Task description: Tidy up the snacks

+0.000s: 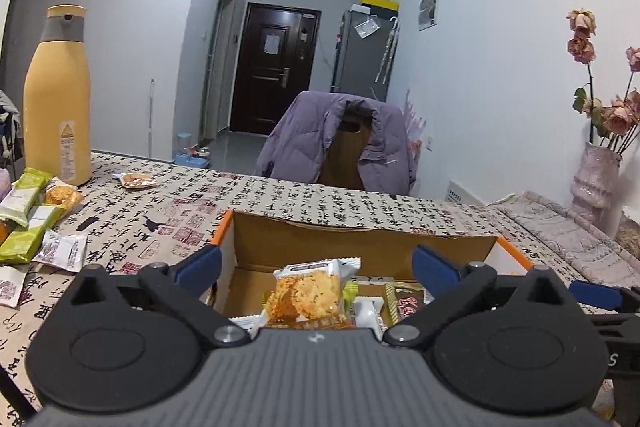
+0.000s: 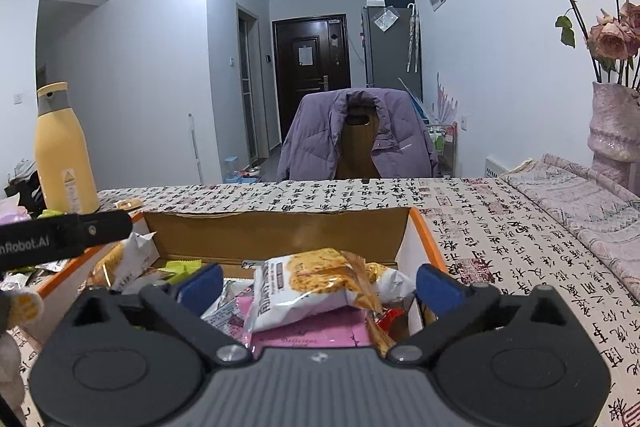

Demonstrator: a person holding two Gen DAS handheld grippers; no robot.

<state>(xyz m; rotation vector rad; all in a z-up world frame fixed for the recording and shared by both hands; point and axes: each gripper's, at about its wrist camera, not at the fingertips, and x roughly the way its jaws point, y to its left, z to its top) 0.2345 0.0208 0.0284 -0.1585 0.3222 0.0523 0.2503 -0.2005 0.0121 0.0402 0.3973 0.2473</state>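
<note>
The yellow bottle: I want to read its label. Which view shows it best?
The left wrist view: the yellow bottle stands large and unobstructed, label facing the camera. The right wrist view shows it smaller, farther left.

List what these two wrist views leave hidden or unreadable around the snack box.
- Cardboard box: near wall and most of the floor, both views, hidden by the gripper bodies.
- Snacks under the crispy snack packet, left wrist view: covered, kinds unclear.
- Pink packet, right wrist view: print too small to read.
- Loose green packets, left wrist view: cut off by the left edge.
</note>
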